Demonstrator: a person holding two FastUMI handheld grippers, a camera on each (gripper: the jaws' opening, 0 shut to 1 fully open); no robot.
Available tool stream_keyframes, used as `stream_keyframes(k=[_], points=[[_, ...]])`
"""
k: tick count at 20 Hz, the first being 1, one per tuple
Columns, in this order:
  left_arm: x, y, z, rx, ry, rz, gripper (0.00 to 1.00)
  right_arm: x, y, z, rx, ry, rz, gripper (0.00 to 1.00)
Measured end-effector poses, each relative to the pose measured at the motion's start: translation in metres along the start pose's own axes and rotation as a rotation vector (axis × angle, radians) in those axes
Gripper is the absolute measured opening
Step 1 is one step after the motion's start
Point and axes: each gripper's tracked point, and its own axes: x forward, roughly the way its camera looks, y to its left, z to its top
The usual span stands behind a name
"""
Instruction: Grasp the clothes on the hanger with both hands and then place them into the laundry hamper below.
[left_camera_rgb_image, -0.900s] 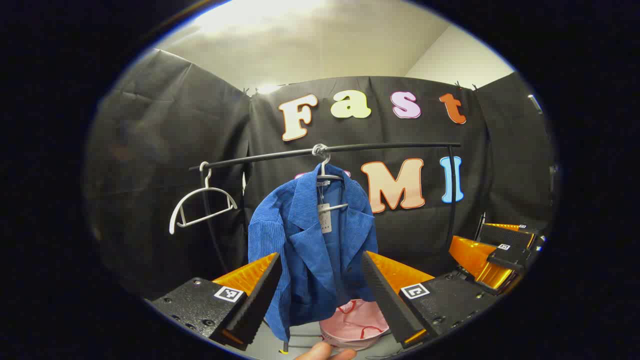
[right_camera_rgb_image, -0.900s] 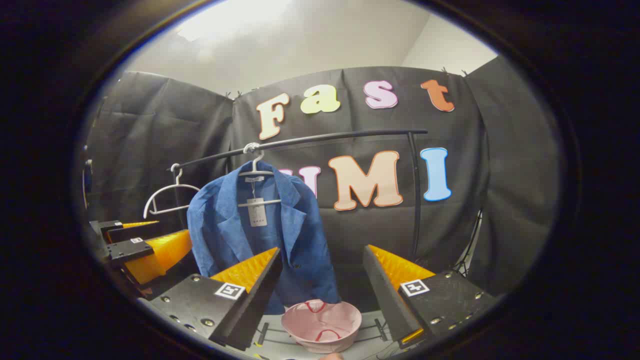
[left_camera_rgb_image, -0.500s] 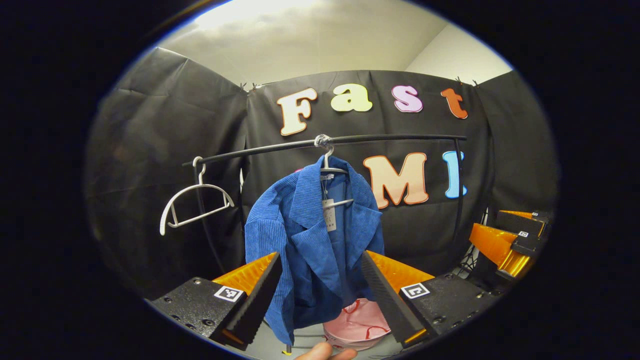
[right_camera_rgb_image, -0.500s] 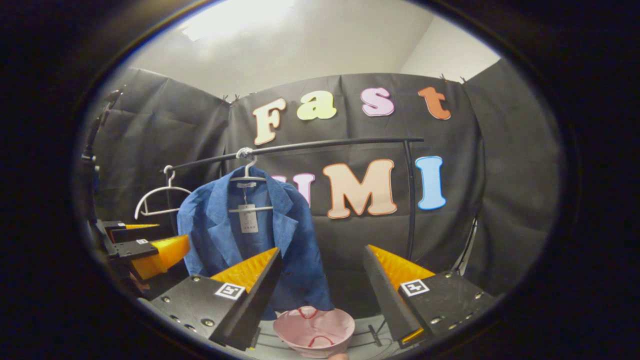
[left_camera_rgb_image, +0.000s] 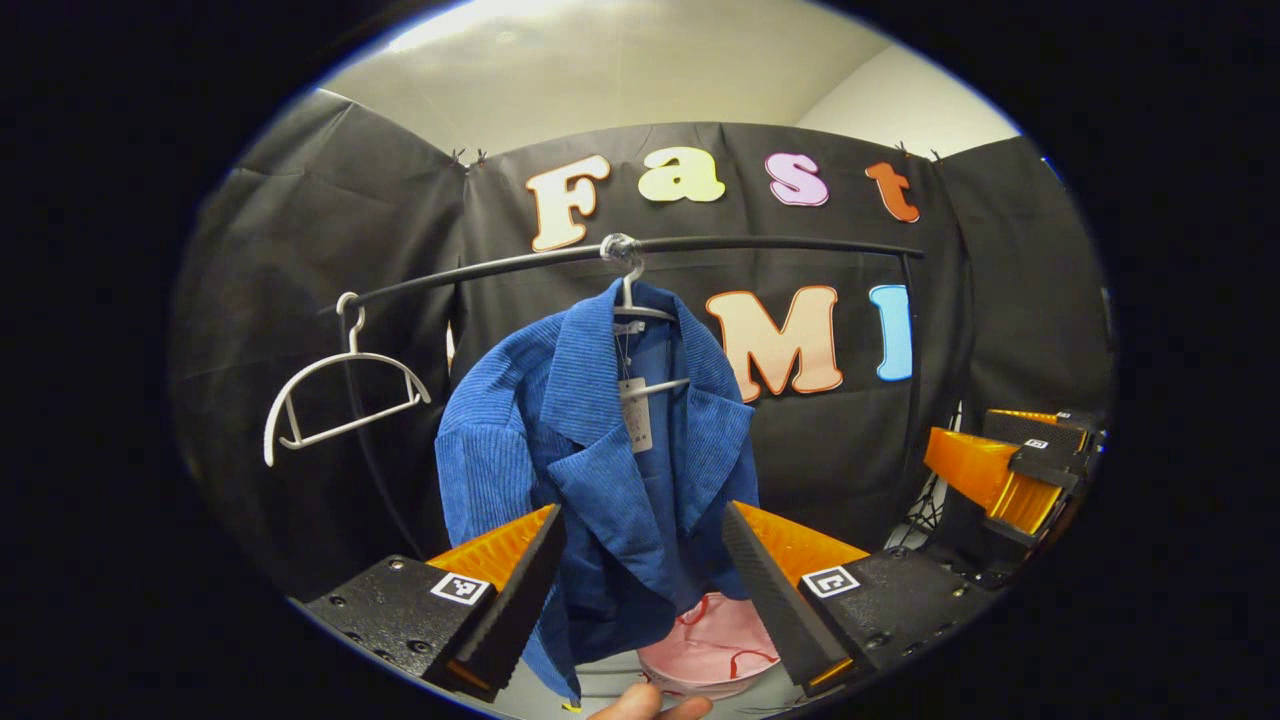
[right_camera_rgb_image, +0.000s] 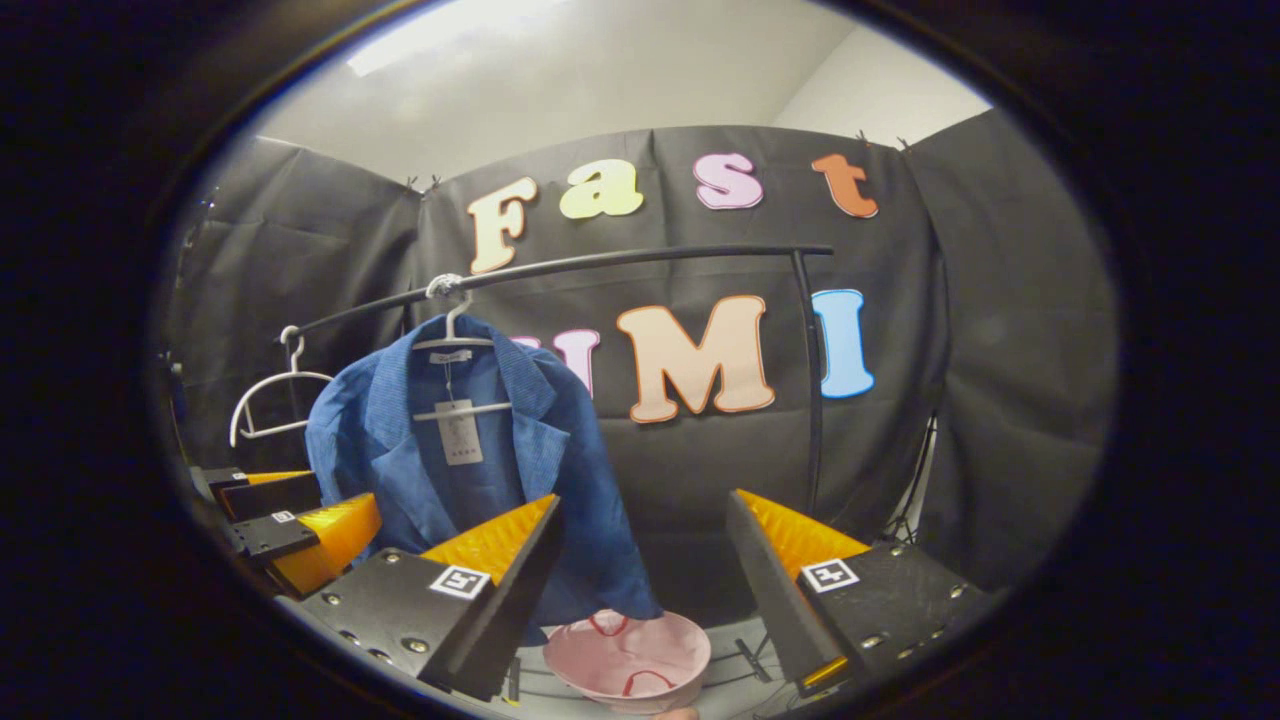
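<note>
Nothing grabbed yet: blue jacket (left_camera_rgb_image: 600, 470) hangs on its hanger (left_camera_rgb_image: 640, 310), both the left gripper (left_camera_rgb_image: 640, 590) and right gripper (right_camera_rgb_image: 640, 590) wide open and empty, pink hamper (right_camera_rgb_image: 628, 655) waiting below

The right gripper (right_camera_rgb_image: 640, 590) is reaching forward at the bottom of the frame, its jaws standing wide apart with nothing between them. At centre left a blue jacket (right_camera_rgb_image: 470, 470) is hanging from a white hanger (right_camera_rgb_image: 455, 335) on a black rail (right_camera_rgb_image: 640, 262). A pink hamper (right_camera_rgb_image: 628, 658) is sitting at bottom centre. At lower left the other gripper (right_camera_rgb_image: 275, 520) is pointing in.
</note>
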Motion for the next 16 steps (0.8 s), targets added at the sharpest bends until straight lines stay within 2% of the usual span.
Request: stream_keyframes(k=[4,6,7,8,10,12,13,14,16], points=[[0.015,0.006,-0.007,0.008,0.021,0.024,0.97,-0.001,-0.007,-0.003,0.008,0.014,-0.017,0.98],[0.021,0.007,-0.007,0.010,0.016,0.036,1.00,0.001,-0.008,-0.005,0.018,0.016,-0.025,0.97],[0.024,0.008,-0.006,0.015,0.013,0.042,0.97,0.004,-0.007,-0.008,0.025,0.021,-0.025,0.97],[0.026,0.011,-0.006,0.020,0.007,0.049,1.00,0.008,-0.004,-0.010,0.030,0.029,-0.021,0.97],[0.034,0.016,-0.005,0.020,-0.006,0.058,1.00,0.017,0.006,-0.012,0.035,0.036,-0.006,0.97],[0.045,0.025,-0.003,0.008,-0.021,0.084,0.92,0.028,0.020,-0.012,0.033,0.033,0.015,0.94],[0.052,0.030,-0.004,0.008,-0.023,0.105,0.96,0.035,0.028,-0.013,0.028,0.034,0.030,0.94],[0.059,0.034,-0.007,0.008,-0.019,0.120,0.96,0.042,0.035,-0.015,0.021,0.041,0.042,0.97],[0.072,0.040,-0.009,0.005,-0.036,0.148,0.97,0.057,0.047,-0.019,0.007,0.040,0.065,0.94]])
